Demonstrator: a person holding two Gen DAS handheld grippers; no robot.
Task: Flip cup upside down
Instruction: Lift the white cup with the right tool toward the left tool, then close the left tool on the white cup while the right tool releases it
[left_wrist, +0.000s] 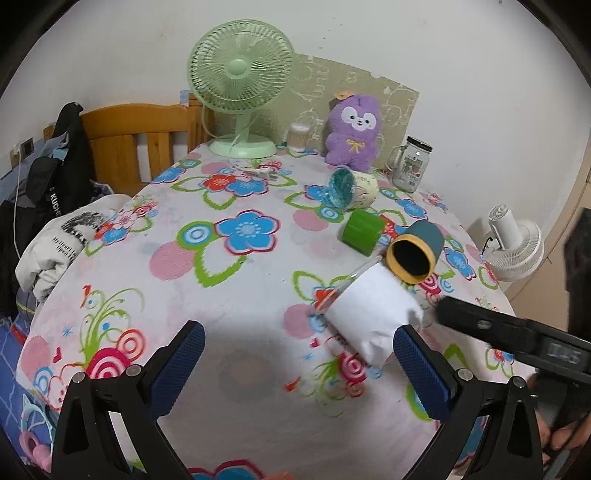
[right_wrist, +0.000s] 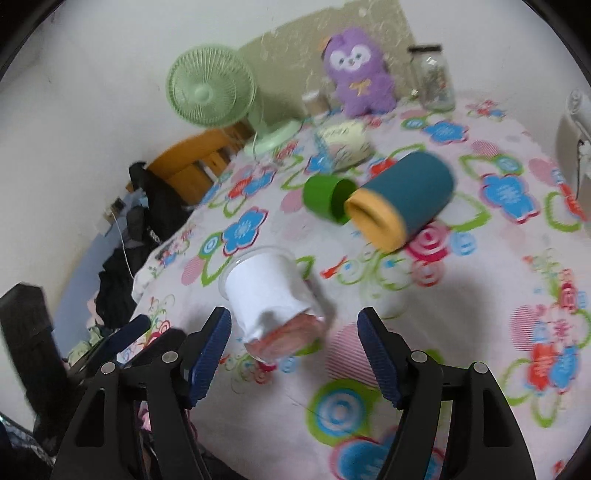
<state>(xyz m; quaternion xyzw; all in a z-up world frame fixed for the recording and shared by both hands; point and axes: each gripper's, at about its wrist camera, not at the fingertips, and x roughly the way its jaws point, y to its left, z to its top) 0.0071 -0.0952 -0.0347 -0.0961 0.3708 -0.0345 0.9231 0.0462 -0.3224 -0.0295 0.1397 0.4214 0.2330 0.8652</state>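
Note:
A clear plastic cup with a white paper sleeve lies on its side on the flowered tablecloth, its rim toward the far left. In the right wrist view the cup lies just ahead of my right gripper, which is open with the cup's base between the fingertips but not touched. My left gripper is open and empty, to the left of the cup; its right finger is close to the cup's base. The right gripper's finger reaches in from the right.
A teal tumbler with a yellow rim and a green cup lie on their sides just behind the white cup. A cream container, a purple plush, a glass jar and a green fan stand farther back. Clothes hang off the left edge.

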